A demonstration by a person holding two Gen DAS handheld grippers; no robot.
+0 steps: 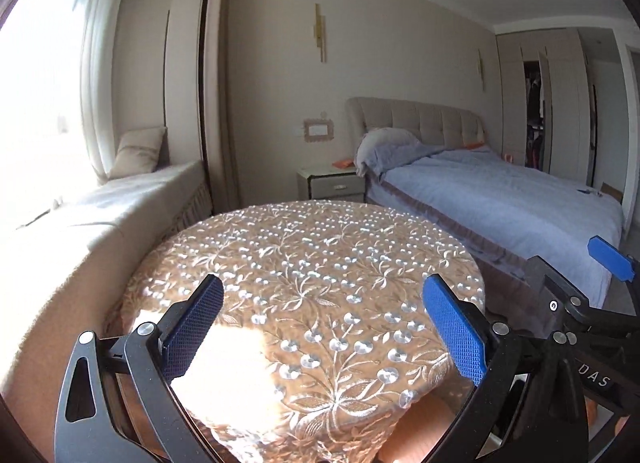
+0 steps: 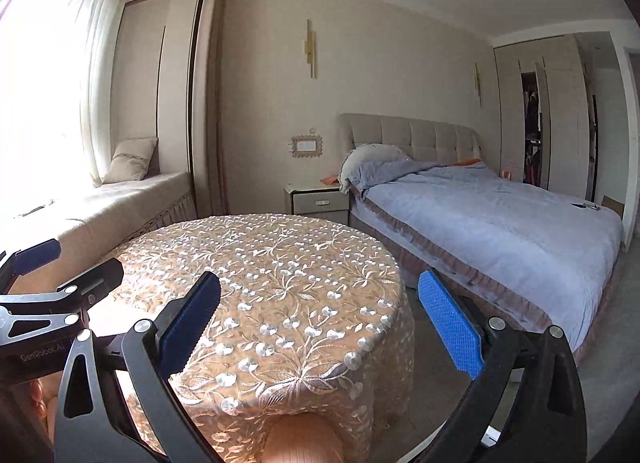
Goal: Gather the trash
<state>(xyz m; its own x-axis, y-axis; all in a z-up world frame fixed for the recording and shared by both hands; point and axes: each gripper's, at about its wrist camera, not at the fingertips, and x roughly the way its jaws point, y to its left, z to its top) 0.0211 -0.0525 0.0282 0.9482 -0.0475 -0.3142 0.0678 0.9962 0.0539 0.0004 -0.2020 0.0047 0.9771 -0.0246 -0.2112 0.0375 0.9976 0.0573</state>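
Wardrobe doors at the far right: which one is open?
The narrow wardrobe door left of centre stands ajar, showing hanging clothes in the dark gap; the wide panels on either side are shut.

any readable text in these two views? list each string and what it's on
"GenRobot.AI" on the left gripper's black body, right wrist view.
"DAS" on the right gripper's black body, left wrist view; cut off, probably part of a longer word.
Framed panel on the wall beside the bed: too small to read.
Nothing else legible.
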